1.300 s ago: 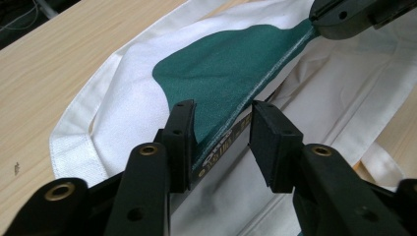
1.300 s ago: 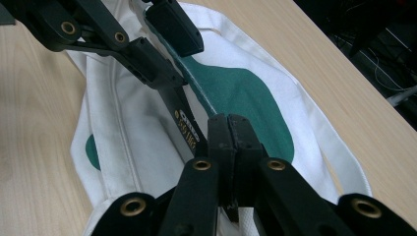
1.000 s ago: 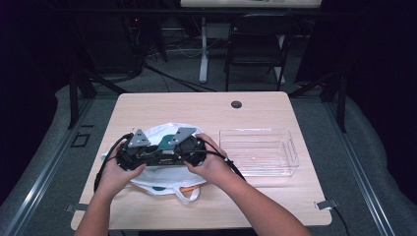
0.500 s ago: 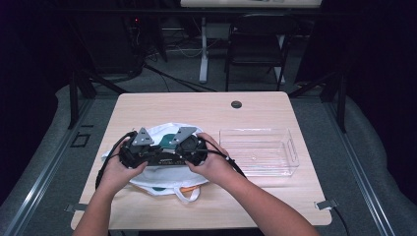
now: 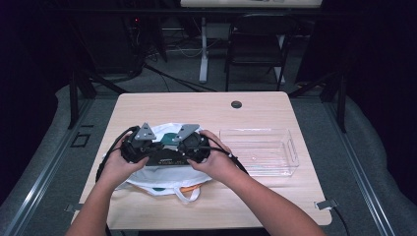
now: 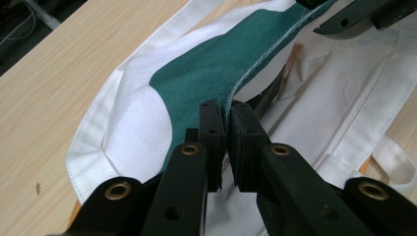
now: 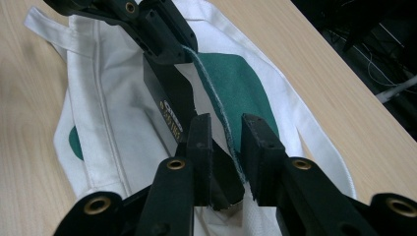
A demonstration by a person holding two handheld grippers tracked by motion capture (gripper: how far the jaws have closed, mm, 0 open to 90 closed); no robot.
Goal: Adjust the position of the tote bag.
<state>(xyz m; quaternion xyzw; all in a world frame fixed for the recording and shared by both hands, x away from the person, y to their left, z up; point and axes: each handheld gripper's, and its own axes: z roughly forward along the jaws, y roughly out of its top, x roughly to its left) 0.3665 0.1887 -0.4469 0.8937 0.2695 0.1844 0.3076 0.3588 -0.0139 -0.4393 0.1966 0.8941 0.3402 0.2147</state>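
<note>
Since a second ago: hands barely shifted, left tongs (image 6: 227, 129) have just been closing and now pinch the stitched rim of the white fabric tote bag with a dark green patch (image 6: 216, 69); right tongs (image 7: 227, 140) have just been opening, the same rim running between its pads with a visible gap on both sides. Bag hasn't moved on the light wooden tabletop (image 5: 206, 105)

High view: bag (image 5: 162, 177) lies flat on the left half of the tabletop, near the person's edge, white strap handles trailing toward the person, a bit of orange showing at its lower edge. Both tongs sit over the bag's middle, close together, left tongs (image 5: 140, 147) and right tongs (image 5: 194, 145) facing each other. Clear rectangular plastic tray (image 5: 290, 147) sits to the right of the bag, just beside the right hand (image 5: 216, 160). Small black round grommet (image 5: 236, 104) at the far edge of the tabletop, well apart from the bag
</note>
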